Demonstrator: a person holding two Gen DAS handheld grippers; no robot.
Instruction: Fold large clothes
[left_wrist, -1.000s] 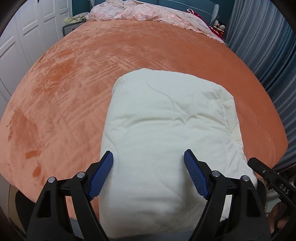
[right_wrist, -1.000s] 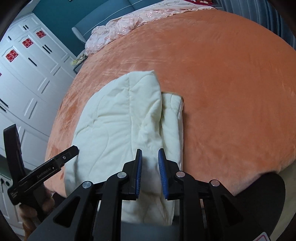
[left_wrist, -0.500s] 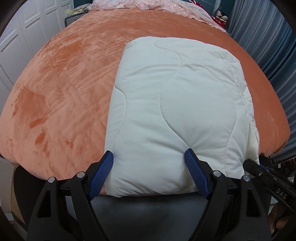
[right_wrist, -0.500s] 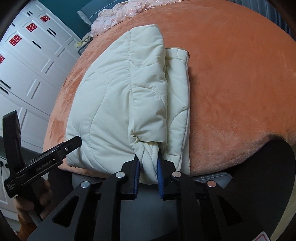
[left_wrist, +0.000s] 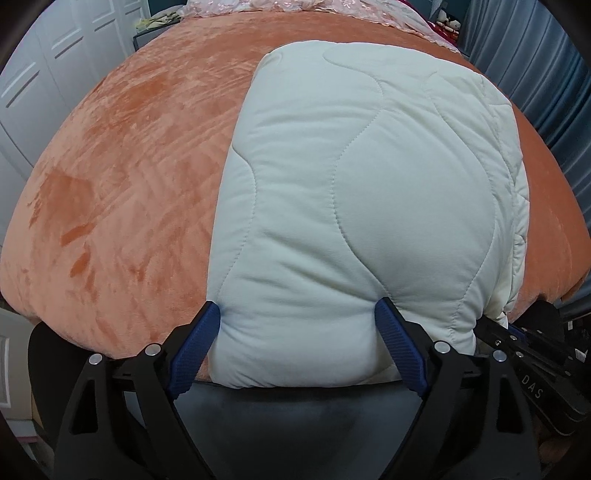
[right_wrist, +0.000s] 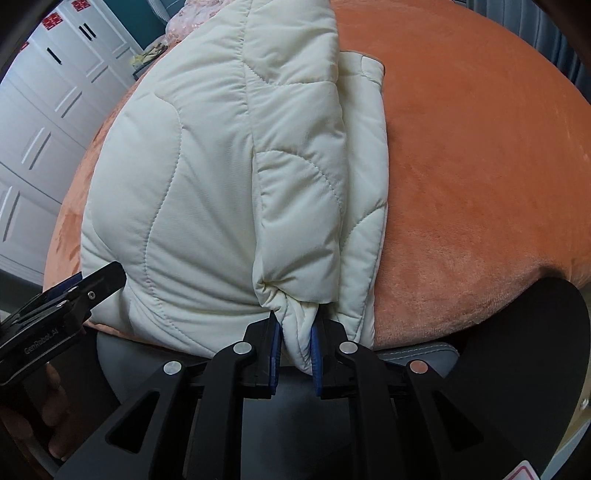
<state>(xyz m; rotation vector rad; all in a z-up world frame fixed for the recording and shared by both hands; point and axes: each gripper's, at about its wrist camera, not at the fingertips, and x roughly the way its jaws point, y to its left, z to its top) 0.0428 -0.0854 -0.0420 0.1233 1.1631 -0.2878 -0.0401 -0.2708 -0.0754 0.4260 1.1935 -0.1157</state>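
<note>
A cream quilted padded garment (left_wrist: 362, 206) lies folded on the orange bed cover (left_wrist: 122, 177), its near end at the bed's front edge. My left gripper (left_wrist: 297, 332) is open wide, and its blue pads straddle the garment's near left corner. My right gripper (right_wrist: 295, 343) is shut on a bunched fold at the garment's (right_wrist: 207, 177) near right edge. Each gripper shows at the edge of the other's view.
White wardrobe doors (right_wrist: 33, 122) stand to the left. Grey-blue curtains (left_wrist: 546, 81) hang on the right. A pink lace bedspread (left_wrist: 303, 5) lies at the far end of the bed. A dark bed frame (left_wrist: 295, 413) runs below the front edge.
Both grippers moved in to the garment's near end, which now fills both views. The right gripper closed on a fold of it; the left stayed open.
</note>
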